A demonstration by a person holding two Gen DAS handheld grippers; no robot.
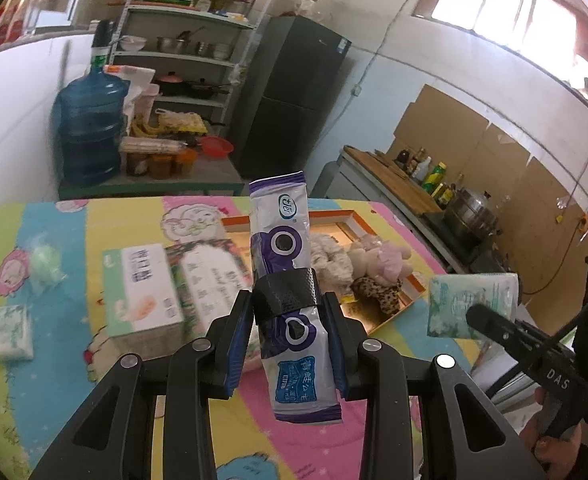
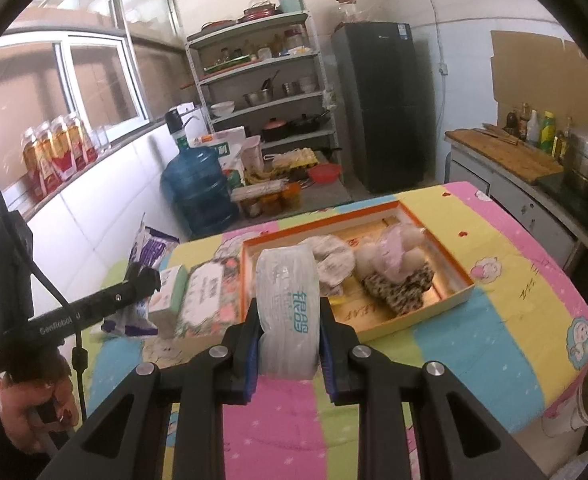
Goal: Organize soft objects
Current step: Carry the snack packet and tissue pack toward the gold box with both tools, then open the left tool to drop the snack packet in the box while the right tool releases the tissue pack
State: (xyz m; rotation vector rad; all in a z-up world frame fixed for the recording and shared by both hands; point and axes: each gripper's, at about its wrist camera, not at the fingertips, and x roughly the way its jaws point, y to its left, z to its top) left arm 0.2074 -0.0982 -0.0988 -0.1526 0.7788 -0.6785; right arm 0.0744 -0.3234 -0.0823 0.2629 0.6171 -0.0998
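The orange-rimmed tray lay far across the table, already holding plush toys. The left gripper clamped a purple-white pack upright; the right gripper squeezed a tissue pack. Best to carry both level over the tray's free near-left corner, lower gently, then release

Daylight from the window behind my tongs blows out to white glare. Boxes on the table below it smear with motion blur. Fisheye edges curve into dark corners.
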